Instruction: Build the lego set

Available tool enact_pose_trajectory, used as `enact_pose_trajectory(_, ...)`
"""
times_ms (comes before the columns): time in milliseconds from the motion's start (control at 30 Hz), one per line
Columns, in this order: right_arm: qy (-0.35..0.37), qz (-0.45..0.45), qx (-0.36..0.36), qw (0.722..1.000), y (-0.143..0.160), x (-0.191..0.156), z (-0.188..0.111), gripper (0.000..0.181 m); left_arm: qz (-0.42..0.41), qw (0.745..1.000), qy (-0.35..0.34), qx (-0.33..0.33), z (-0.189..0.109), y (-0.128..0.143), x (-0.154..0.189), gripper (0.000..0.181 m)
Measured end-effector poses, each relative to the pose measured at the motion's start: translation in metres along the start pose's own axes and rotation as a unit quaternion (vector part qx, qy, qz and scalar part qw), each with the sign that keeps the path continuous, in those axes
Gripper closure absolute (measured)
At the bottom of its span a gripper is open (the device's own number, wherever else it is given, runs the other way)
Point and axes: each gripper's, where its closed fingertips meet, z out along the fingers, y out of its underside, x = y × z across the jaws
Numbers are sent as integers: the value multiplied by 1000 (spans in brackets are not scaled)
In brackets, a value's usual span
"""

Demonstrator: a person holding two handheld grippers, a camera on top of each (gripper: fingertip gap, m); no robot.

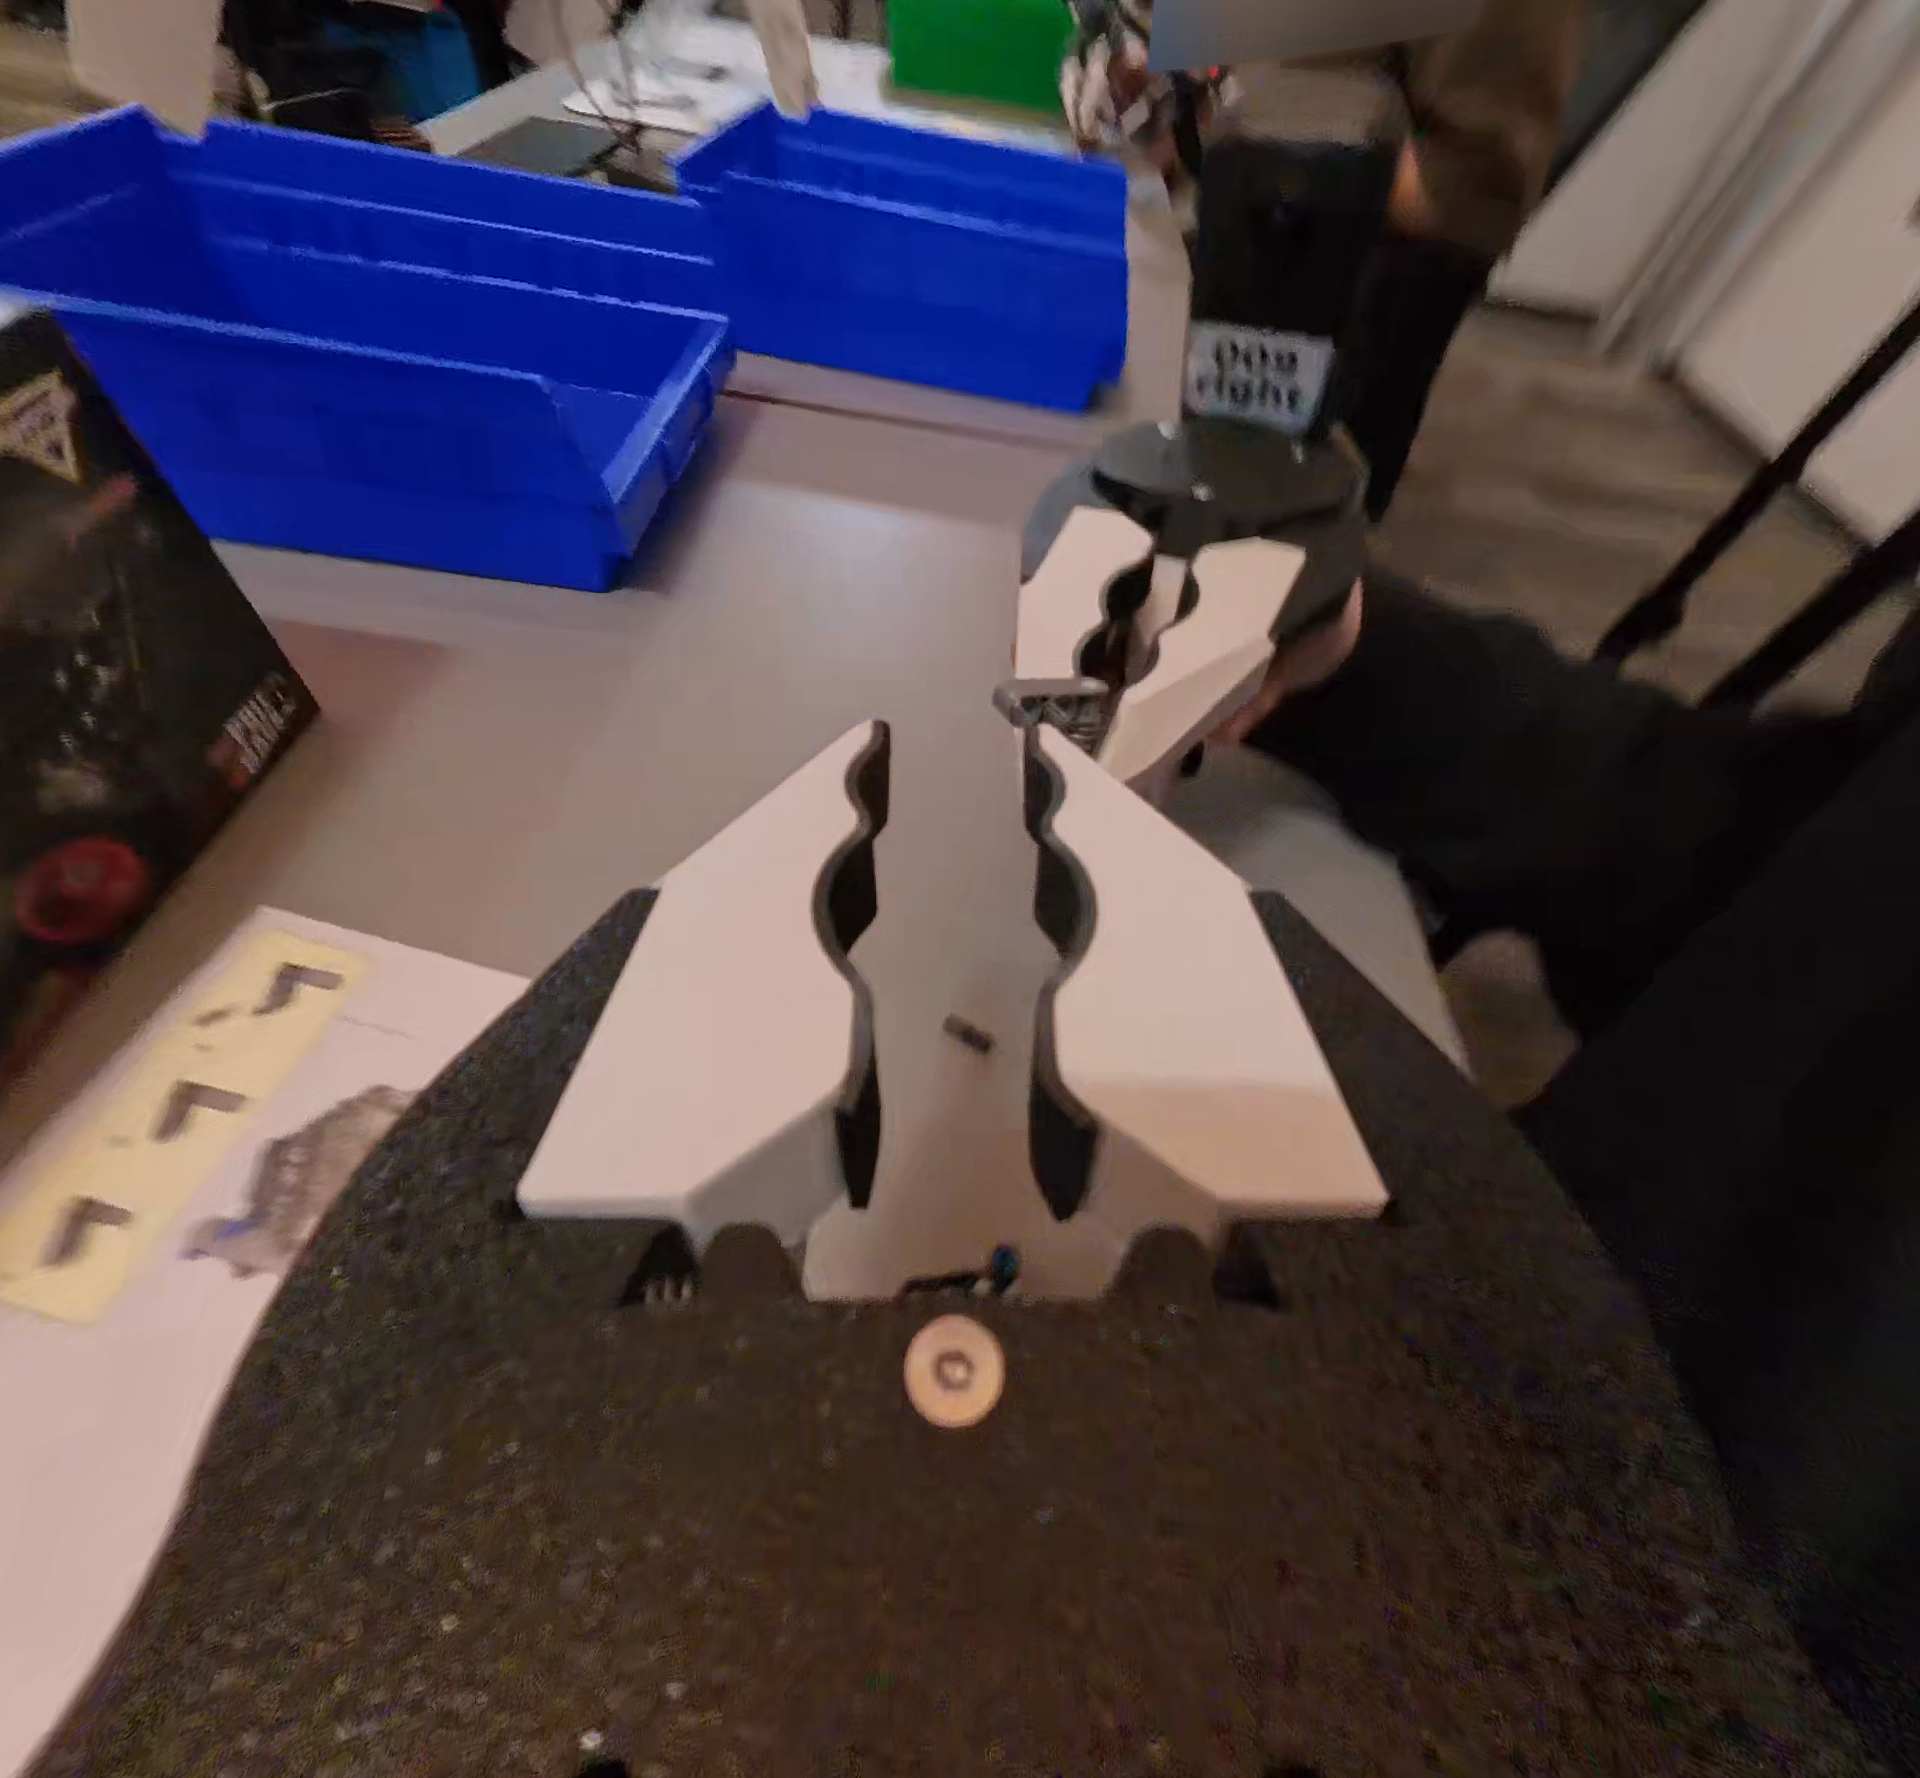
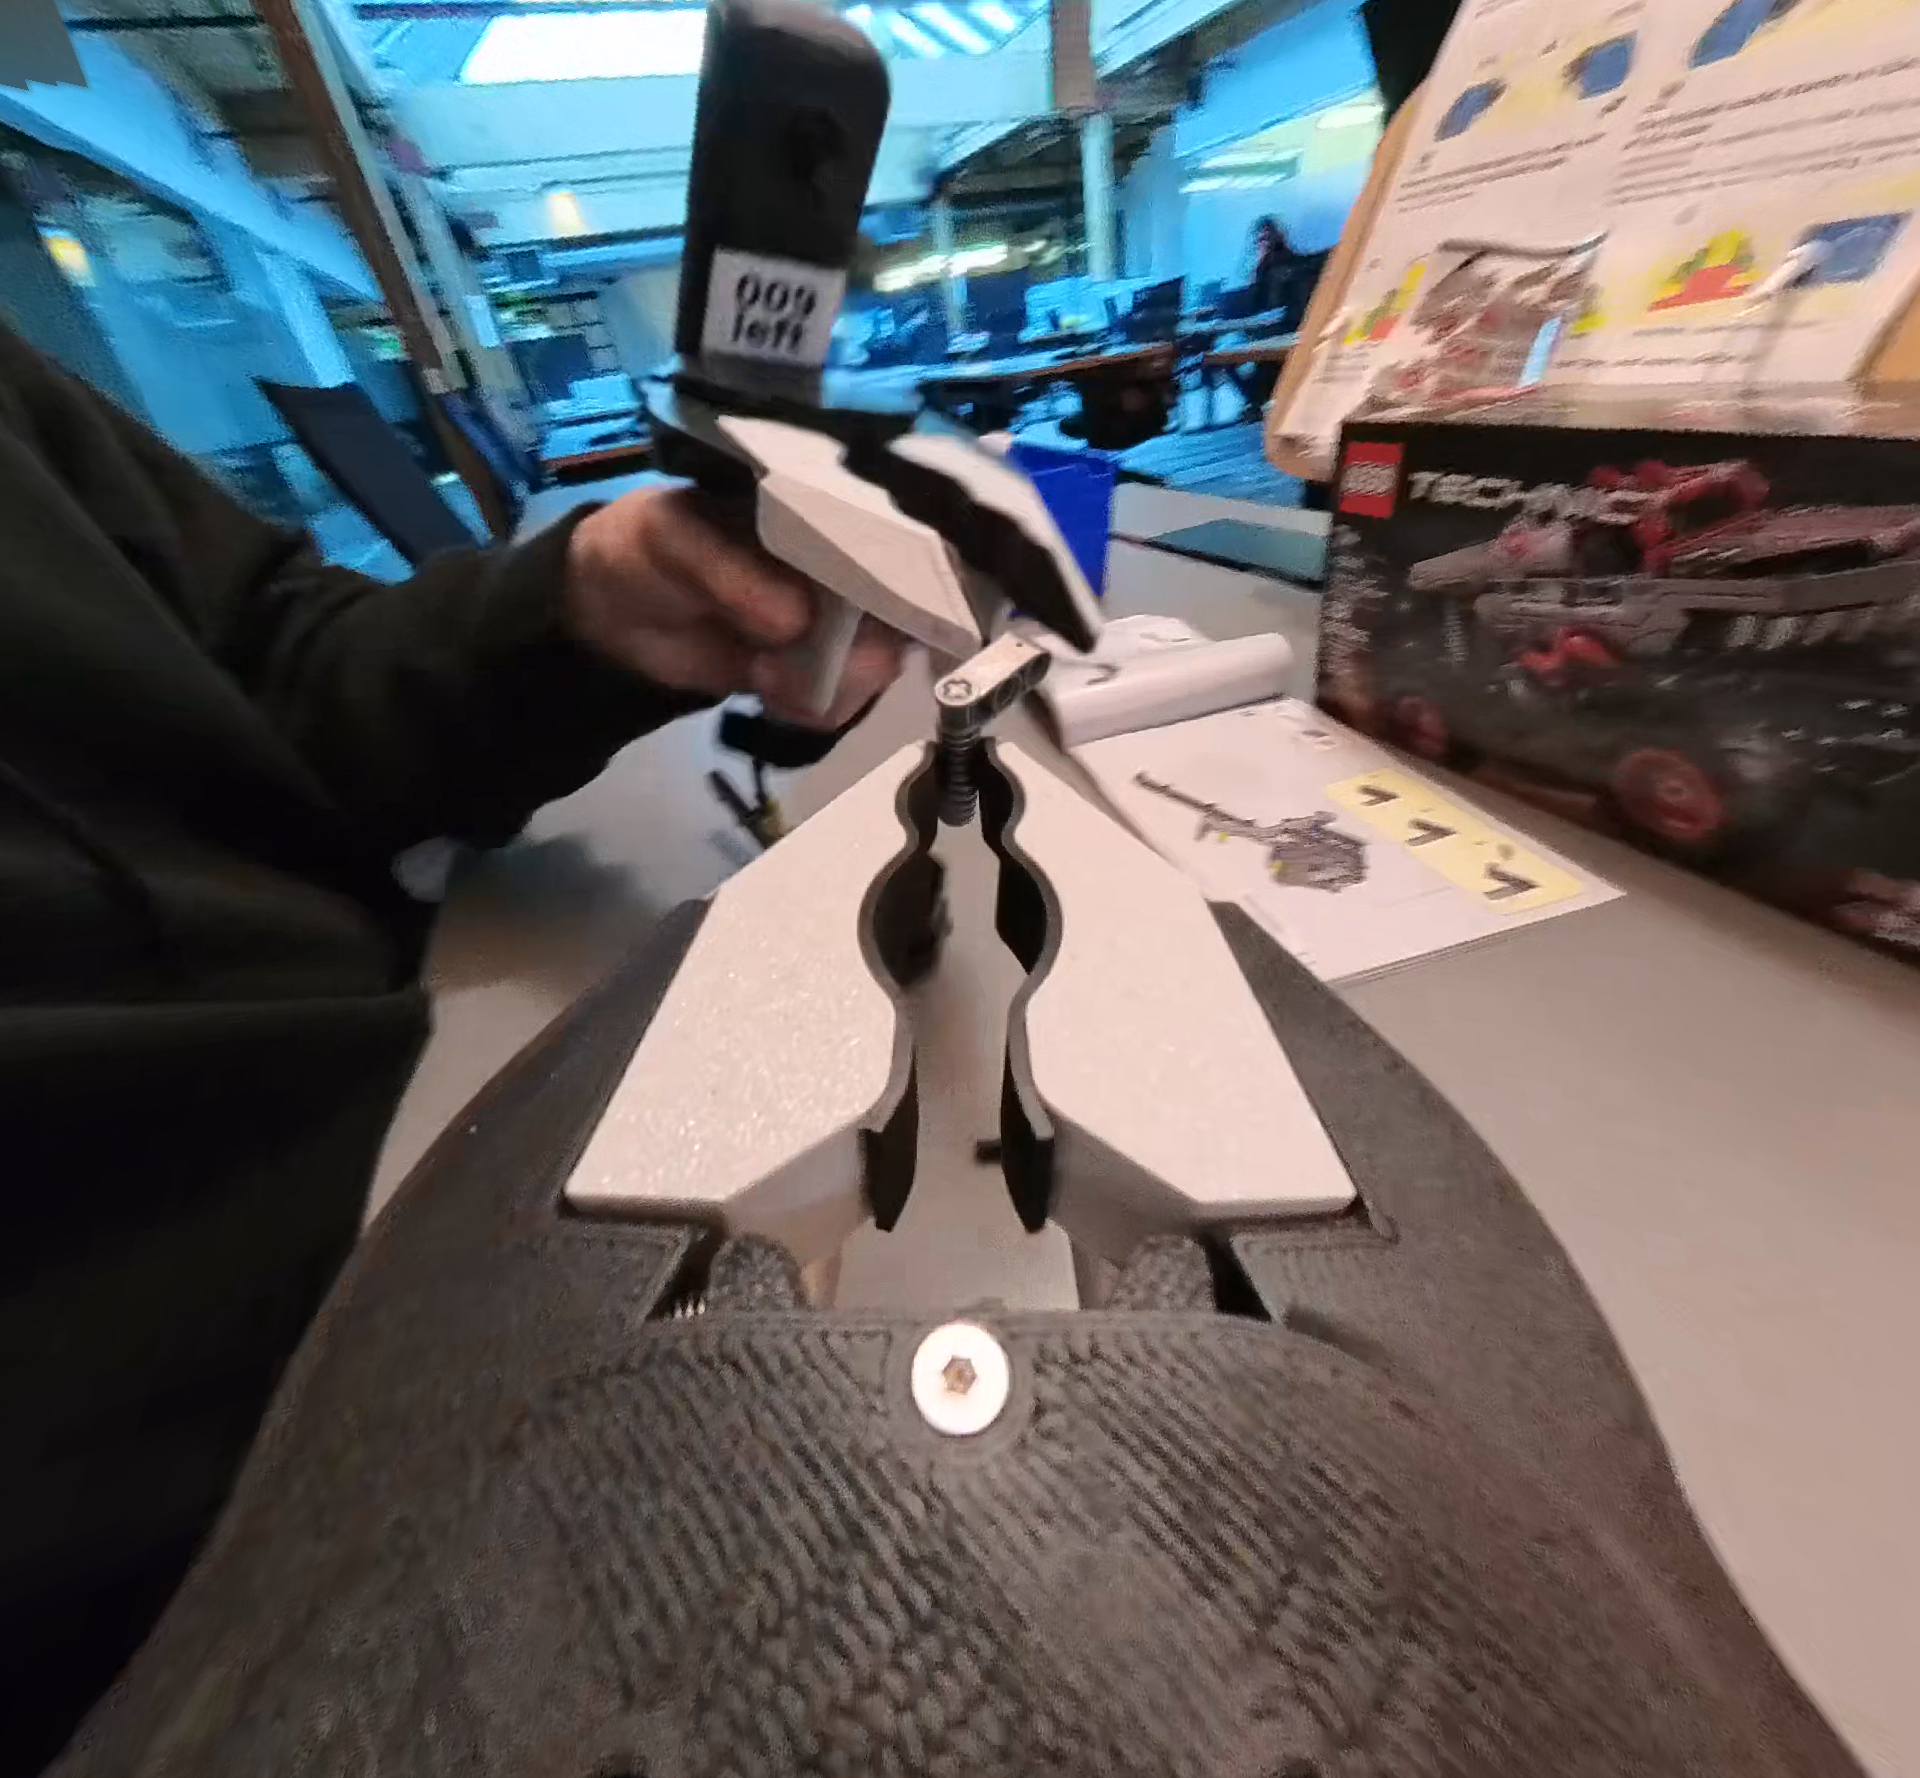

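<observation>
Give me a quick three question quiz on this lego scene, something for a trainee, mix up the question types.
1. True or false: the right gripper holds a small grey lego assembly between its fingers.
2. Multiple choice: the left gripper is (A) shut on a red wheel, (B) open with nothing between its fingers, (C) resting inside a bin.
3. Fill in: the bins on the table are coloured ____.

Key: 1 true; 2 B; 3 blue.
</observation>
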Motion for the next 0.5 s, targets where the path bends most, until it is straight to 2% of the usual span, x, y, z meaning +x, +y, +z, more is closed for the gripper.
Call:
enact_pose_trajectory(100, -38, 17, -42, 998, 16, -11, 3, 176, 69, 995, 59, -48, -4, 9, 12, 157)
enact_pose_trajectory(267, -122, 76, -38, 989, 20, -33, 7, 176, 58, 981, 171, -75, -10, 15, 29, 159)
enact_pose_trajectory(367, -130, 76, -42, 988, 23, -35, 9, 176, 40, 975, 201, -85, -10, 20, 33, 163)
enact_pose_trajectory(500, -143, 83, -37, 986, 21, -39, 10, 176, 40, 975, 206, -66, -7, 19, 37, 172)
